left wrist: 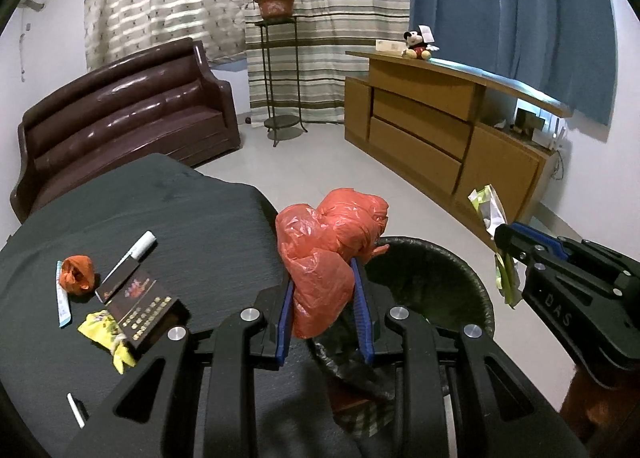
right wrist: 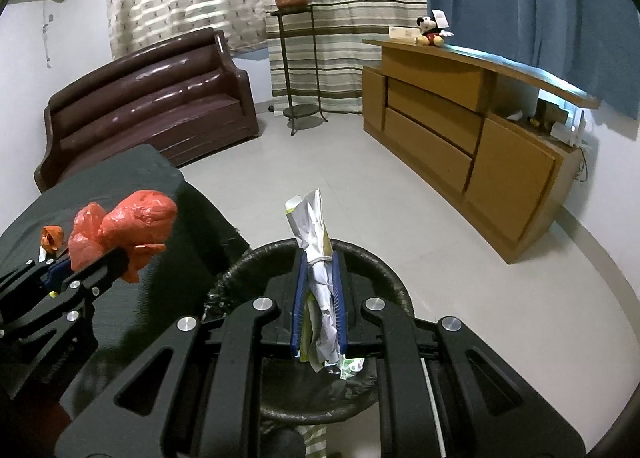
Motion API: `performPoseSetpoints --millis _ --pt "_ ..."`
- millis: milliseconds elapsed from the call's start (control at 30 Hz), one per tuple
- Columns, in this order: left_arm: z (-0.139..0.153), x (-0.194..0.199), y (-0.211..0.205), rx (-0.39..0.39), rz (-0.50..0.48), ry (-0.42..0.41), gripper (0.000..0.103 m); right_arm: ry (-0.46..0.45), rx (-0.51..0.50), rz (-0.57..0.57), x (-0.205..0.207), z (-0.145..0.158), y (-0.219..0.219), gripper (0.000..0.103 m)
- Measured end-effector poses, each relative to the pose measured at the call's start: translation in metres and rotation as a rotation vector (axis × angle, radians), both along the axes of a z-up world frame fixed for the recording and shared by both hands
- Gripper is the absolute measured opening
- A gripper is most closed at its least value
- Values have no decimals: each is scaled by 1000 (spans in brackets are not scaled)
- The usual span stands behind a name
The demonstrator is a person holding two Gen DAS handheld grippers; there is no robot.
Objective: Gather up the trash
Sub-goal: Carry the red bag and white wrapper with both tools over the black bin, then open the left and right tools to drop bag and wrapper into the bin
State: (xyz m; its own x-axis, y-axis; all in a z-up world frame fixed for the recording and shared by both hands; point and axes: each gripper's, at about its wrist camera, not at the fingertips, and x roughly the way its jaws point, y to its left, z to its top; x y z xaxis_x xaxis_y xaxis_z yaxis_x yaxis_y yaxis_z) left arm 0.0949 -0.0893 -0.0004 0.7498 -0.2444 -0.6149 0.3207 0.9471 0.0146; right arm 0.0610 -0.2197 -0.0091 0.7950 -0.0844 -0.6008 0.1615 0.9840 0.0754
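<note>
left wrist view: my left claw [left wrist: 324, 290] is clamped on a crumpled red plastic bag [left wrist: 328, 242], held at the tabletop's edge just over the near rim of the black bin [left wrist: 460, 262], so i judge a release here would drop it inside.
right wrist view: my right claw [right wrist: 318, 294] pinches a wad of white and green wrappers [right wrist: 316, 242] upright between its blue pads, directly above the bin's mouth [right wrist: 380, 258]; holding it centred keeps loose ends from catching the rim.
trash still out: on the dark tabletop [left wrist: 200, 218] lie a small orange ball of plastic [left wrist: 77, 275], a white marker [left wrist: 138, 250], a dark box [left wrist: 142, 304], and a yellow wrapper [left wrist: 104, 332].
risk: the red bag bulges beyond the claw, so it could snag the rim or fall on the floor [left wrist: 340, 162].
progress: two pieces are ready to drop, several are left.
</note>
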Motion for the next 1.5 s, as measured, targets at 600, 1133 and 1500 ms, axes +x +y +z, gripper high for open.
performPoseSetpoints --millis 600,1133,1500 --pt "-11 12 -24 31 -21 26 27 23 20 -37 10 -13 -14 13" --pt "-17 20 -38 56 -10 54 50 37 64 -72 14 -23 -26 25" --pt "-14 12 -32 63 14 55 51 36 61 -48 10 -22 -16 33"
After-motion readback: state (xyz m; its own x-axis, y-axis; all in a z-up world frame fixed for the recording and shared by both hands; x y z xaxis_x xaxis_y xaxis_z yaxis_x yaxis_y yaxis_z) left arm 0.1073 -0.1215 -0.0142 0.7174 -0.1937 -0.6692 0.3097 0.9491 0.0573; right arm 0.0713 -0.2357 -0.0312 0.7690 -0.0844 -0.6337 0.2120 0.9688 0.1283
